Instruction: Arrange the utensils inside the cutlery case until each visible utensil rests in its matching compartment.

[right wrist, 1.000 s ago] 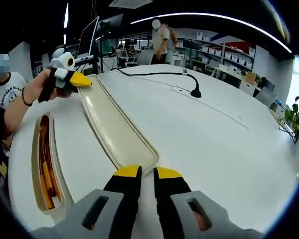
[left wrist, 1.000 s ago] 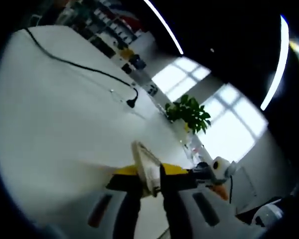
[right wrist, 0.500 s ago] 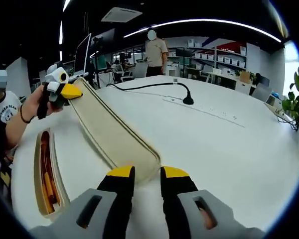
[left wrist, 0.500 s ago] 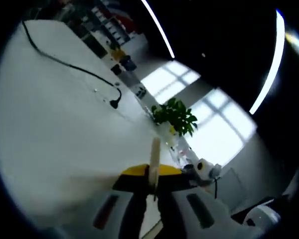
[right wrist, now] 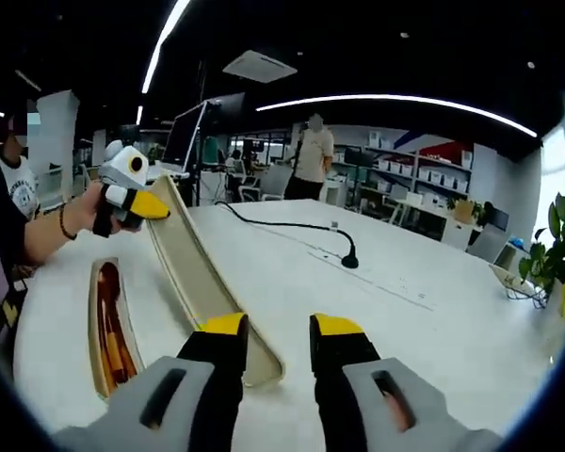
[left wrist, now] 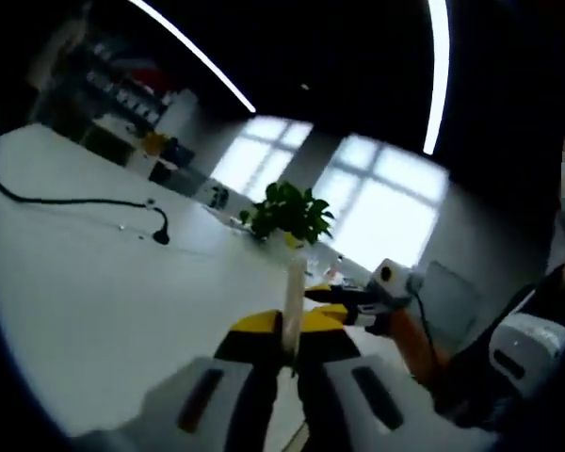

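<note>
A long cream lid of the cutlery case slants from the table up to my left gripper, which is shut on its raised far end. In the left gripper view the lid shows as a thin upright edge pinched between the jaws of my left gripper. The case base lies on the white table at the left, with orange and brown utensils inside. My right gripper stands open, the lid's near end low between its jaws. The right gripper faces the left view.
A black cable with a plug runs across the table's far side, also the cable. A potted plant stands at the table's edge. A person stands beyond the table; a hand holds the left gripper.
The right gripper's jaws have spread apart, and the lid's near end now sits between them. The left gripper has lifted and turned its end of the lid. Both cameras moved.
</note>
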`<state>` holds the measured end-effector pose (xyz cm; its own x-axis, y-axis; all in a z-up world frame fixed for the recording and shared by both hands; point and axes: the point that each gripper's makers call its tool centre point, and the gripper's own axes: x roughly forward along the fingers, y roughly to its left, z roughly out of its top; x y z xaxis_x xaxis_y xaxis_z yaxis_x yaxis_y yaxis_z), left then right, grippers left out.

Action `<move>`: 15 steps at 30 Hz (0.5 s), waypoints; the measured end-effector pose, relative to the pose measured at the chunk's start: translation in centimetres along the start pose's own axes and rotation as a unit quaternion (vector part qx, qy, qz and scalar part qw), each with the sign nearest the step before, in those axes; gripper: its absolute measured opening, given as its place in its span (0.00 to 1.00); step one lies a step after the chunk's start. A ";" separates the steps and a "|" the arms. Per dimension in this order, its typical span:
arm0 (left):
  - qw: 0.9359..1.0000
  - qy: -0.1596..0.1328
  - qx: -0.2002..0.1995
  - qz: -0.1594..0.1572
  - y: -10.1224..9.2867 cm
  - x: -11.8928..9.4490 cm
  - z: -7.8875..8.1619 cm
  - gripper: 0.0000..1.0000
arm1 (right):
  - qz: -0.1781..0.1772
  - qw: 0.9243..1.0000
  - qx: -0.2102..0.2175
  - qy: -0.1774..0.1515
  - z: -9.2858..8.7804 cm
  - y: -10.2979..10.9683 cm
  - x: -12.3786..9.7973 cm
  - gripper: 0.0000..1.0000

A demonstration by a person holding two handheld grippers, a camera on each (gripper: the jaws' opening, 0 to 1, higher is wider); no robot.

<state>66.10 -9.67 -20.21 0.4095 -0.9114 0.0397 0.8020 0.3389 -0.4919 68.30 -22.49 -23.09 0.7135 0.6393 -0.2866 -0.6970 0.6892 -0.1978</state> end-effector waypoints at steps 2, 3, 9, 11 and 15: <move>1.000 -0.002 0.003 -0.008 -0.5 -0.1 0.0 0.03 | 0.011 1.000 -0.024 0.014 0.0 0.6 -0.1 0.29; 1.000 -0.005 0.013 -0.014 -0.9 -0.1 0.1 0.03 | 0.012 0.999 -0.038 0.023 -0.1 0.8 -0.1 0.30; 0.994 -0.007 0.093 -0.049 -3.2 -0.7 0.3 0.03 | 0.040 0.997 -0.066 0.007 0.7 2.2 -0.3 0.34; 0.989 -0.016 0.131 -0.063 -3.2 -0.5 0.9 0.03 | 0.052 0.995 -0.082 0.010 0.8 2.8 -0.4 0.34; 0.982 -0.038 0.156 -0.095 -2.3 -2.5 2.9 0.03 | 0.073 0.990 -0.117 -0.006 1.8 4.1 -1.0 0.34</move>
<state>64.55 -7.48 -16.65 0.2613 -0.9492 0.1754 0.9565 0.2302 -0.1792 64.88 -19.67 -21.98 0.6039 0.7313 -0.3170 -0.7891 0.4925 -0.3670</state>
